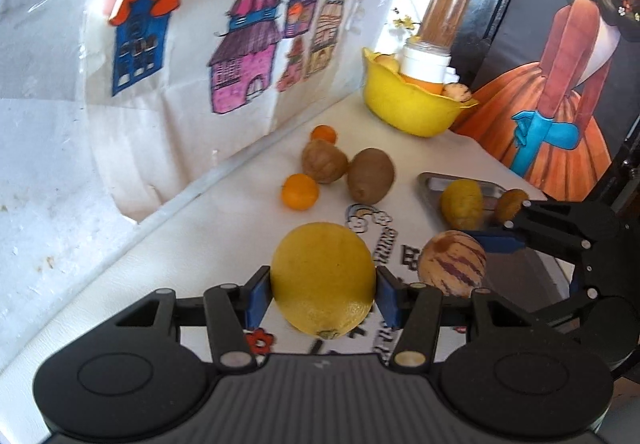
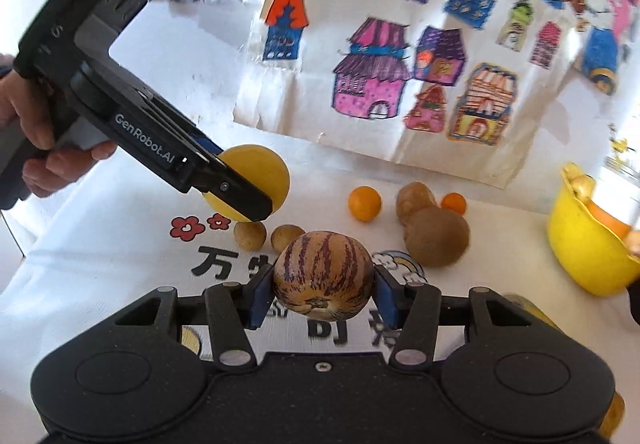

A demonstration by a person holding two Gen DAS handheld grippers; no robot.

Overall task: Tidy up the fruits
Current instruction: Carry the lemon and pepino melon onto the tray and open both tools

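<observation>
The left hand-held gripper (image 2: 256, 203) carries the white brand name "GenRobot.AI" along the side of its black body, and further up that body the raised letter "S" can be made out. The white cloth (image 2: 120, 264) on the table is printed with big black Chinese characters, of which only "万" reads clearly, and nearer the camera the Latin letters "DJ" show between the fingers of the right hand-held gripper (image 2: 322, 294). The rest of the print on the cloth is hidden or too blurred to read.
</observation>
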